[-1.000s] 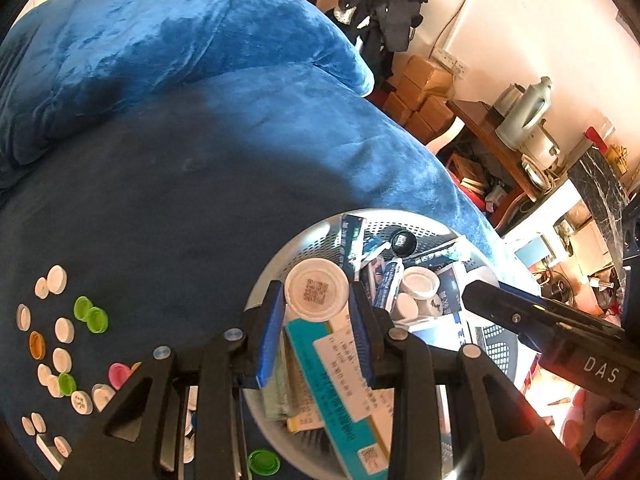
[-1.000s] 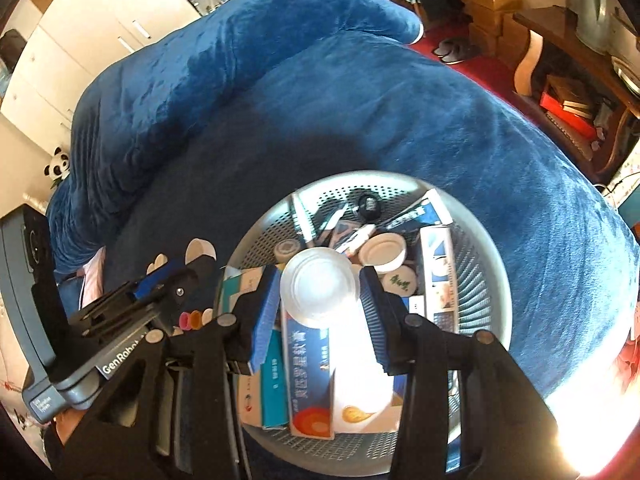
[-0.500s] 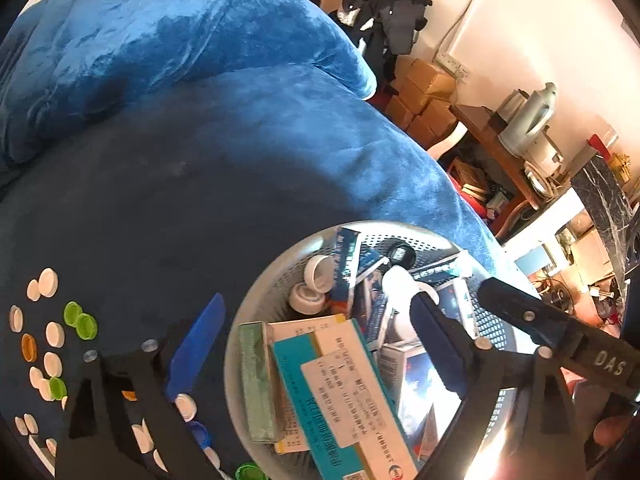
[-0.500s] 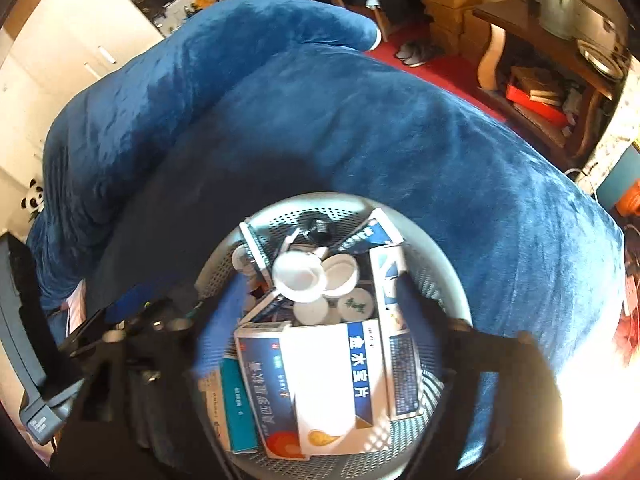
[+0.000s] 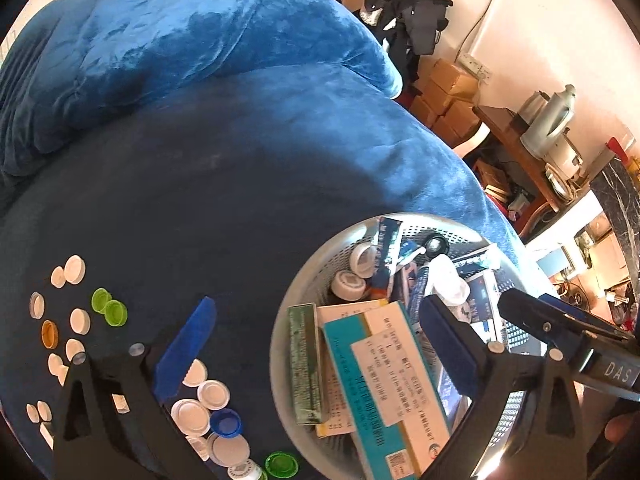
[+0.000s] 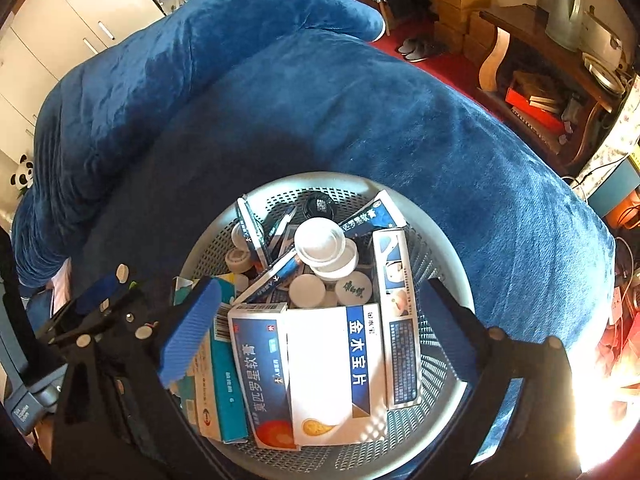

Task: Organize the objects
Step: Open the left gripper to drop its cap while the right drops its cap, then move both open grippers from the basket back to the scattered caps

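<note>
Blue sofa (image 5: pixel 248 152), both grippers angled down over basket (image 6: pixel 448 248), jaws opening, empty.

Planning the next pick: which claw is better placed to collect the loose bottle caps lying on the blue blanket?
Probably the left claw: its jaws are opening, empty, beside the loose caps. The right claw hangs over the basket, jaws also opening.
</note>
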The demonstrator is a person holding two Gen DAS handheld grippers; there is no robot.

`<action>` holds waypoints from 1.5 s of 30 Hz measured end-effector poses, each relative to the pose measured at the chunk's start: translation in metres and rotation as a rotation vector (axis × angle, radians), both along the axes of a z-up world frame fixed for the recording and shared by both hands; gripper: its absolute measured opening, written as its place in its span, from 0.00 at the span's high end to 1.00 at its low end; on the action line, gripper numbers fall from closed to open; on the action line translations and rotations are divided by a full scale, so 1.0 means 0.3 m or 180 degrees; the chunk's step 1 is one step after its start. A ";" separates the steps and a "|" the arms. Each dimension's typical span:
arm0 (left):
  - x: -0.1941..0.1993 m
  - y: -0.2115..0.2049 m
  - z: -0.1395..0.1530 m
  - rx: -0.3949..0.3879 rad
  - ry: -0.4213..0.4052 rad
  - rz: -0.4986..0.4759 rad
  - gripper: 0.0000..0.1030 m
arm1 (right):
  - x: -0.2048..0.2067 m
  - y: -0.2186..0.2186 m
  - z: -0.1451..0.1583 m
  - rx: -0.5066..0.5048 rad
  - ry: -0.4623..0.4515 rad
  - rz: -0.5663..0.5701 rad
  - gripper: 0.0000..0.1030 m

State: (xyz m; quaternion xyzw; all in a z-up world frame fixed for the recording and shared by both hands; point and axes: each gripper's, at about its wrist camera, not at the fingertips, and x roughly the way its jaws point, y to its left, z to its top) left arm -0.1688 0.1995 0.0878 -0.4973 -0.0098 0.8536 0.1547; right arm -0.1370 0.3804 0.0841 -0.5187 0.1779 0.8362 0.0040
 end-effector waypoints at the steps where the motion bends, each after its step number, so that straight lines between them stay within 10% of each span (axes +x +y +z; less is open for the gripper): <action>1: 0.001 -0.006 0.001 -0.0001 -0.0001 0.0008 0.01 | 0.000 -0.003 0.000 0.0005 0.0000 0.0002 0.02; 45: 0.046 -0.407 -0.028 -0.0042 -0.0066 0.0537 0.01 | -0.029 -0.324 -0.011 0.0097 -0.0003 0.0472 0.01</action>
